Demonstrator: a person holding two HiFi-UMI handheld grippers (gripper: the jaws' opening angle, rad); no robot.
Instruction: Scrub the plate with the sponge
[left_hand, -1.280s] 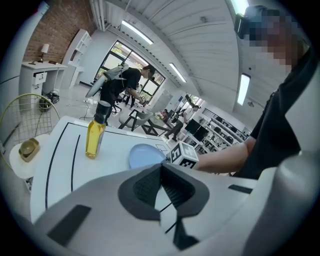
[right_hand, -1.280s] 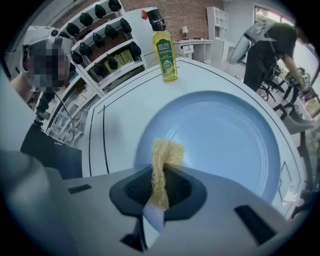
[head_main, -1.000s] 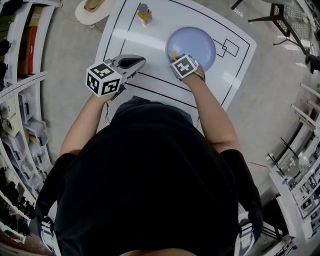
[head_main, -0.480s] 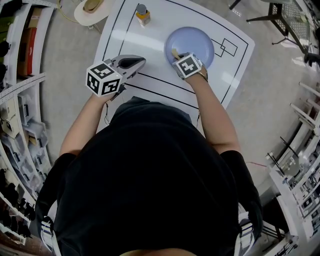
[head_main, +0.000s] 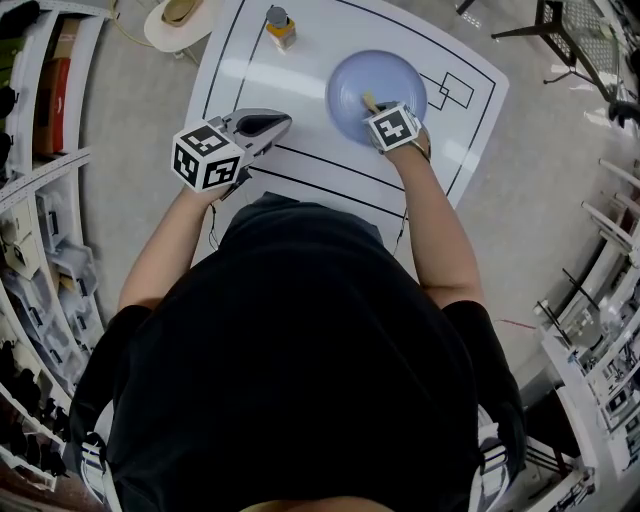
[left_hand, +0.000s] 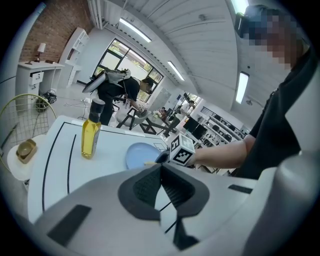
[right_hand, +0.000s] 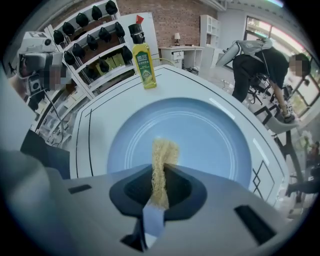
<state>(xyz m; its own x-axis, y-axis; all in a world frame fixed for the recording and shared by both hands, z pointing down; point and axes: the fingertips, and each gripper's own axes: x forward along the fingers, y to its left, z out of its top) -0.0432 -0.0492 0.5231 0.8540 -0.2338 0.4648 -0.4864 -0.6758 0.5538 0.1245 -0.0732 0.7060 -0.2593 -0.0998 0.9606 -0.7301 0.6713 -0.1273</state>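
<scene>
Shelving (head_main: 40, 250) flanks white table (head_main: 300, 70) bearing blue plate (head_main: 350, 85).

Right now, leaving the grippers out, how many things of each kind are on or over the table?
plate: 1
sponge: 1
bottle: 1
Total: 3

A lab workshop: grey metal gear-laden shelving racks (head_main: 40, 270) at nine o'clock, white black-lined worktable (head_main: 250, 75) at twelve
</scene>
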